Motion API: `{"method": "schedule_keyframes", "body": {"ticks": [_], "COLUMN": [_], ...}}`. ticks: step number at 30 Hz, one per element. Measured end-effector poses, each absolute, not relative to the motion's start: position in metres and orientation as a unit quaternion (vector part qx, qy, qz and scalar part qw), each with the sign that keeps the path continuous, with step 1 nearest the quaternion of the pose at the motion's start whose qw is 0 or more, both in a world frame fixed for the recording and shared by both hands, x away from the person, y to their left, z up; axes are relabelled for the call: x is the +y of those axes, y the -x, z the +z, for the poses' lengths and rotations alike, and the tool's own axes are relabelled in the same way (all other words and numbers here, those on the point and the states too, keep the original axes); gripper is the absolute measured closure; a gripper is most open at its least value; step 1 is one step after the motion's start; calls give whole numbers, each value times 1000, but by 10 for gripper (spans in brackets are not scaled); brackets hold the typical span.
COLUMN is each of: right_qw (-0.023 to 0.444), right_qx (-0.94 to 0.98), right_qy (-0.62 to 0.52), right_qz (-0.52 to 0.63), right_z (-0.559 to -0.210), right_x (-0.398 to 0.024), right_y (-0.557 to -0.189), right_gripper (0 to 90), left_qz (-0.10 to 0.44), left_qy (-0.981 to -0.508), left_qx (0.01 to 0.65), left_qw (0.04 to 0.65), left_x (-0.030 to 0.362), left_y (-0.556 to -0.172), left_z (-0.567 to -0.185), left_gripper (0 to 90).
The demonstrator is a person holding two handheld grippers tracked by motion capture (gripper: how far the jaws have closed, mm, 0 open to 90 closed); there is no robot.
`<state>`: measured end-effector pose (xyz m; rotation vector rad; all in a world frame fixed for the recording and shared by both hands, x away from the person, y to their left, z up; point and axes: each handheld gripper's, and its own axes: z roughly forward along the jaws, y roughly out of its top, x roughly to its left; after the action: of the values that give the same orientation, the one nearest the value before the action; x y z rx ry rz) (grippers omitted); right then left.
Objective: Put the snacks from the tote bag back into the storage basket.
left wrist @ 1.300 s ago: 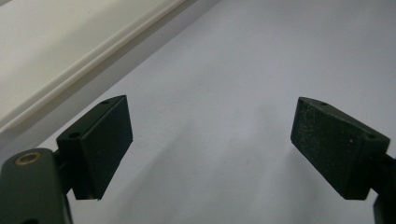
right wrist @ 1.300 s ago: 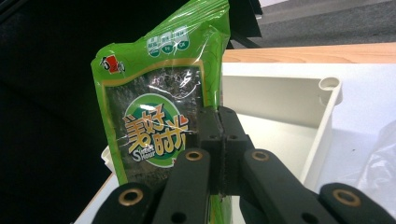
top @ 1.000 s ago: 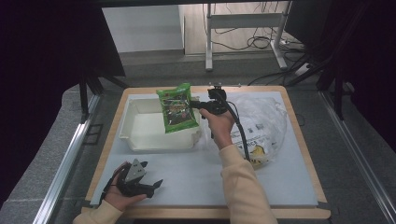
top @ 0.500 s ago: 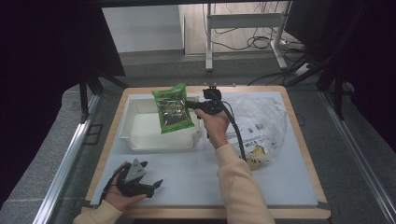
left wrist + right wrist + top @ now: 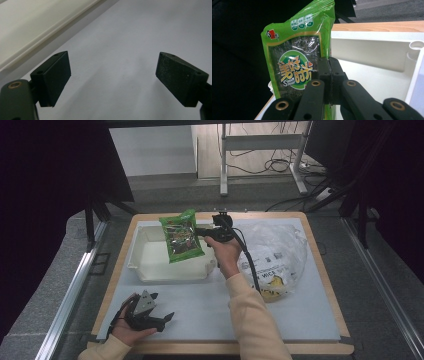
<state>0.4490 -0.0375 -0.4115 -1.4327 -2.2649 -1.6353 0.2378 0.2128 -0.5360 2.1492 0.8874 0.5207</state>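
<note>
**Green snack pouch hanging over the white bin**

So the right gripper [image 5: 202, 232] has its black jaws clamped flat on the side edge of a green snack pouch [image 5: 181, 236]. In the right gripper view the two pads sit pressed tight together with the pouch's seam pinched between them. The pouch [image 5: 298, 62] is glossy crinkly film, bright green border, dark see-through window in the middle with a round logo on it. It's held up off the table, roughly upright with a slight tilt, over the right half of the white plastic bin [image 5: 145, 257].

The bin is a shallow rectangular tub, matte white, rounded corners, with a thick rolled rim. Its floor looks bare, so there's open room under the pouch.

Just right of the hand there's a crumpled clear plastic bag [image 5: 277, 255] with printed text and something yellow inside. It lies on the pale blue-grey mat [image 5: 210, 307], apart from the bin.

The left gripper [image 5: 159, 317] rests low at the near left corner of the mat, jaws spread wide with nothing between them. In the left gripper view the pads [image 5: 53, 75] are rough and grainy, over smooth mat, with the bin's rim [image 5: 45, 35] running past at upper left. The wooden table edge [image 5: 325, 285] frames the mat all around.
</note>
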Motion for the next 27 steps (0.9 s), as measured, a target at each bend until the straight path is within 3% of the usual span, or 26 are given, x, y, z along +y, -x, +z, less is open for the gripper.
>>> {"method": "schedule_keyframes", "body": {"ticks": [27], "right_qw": [3], "right_qx": [-736], "right_qy": [455], "right_qz": [-501], "right_z": [-425], "right_x": [-1], "right_y": [-453], "right_gripper": [900], "left_qz": [200], "left_qy": [-835], "left_qx": [349], "left_qw": [375], "left_x": [214], "left_y": [-237], "left_z": [-535], "left_gripper": [126]}}
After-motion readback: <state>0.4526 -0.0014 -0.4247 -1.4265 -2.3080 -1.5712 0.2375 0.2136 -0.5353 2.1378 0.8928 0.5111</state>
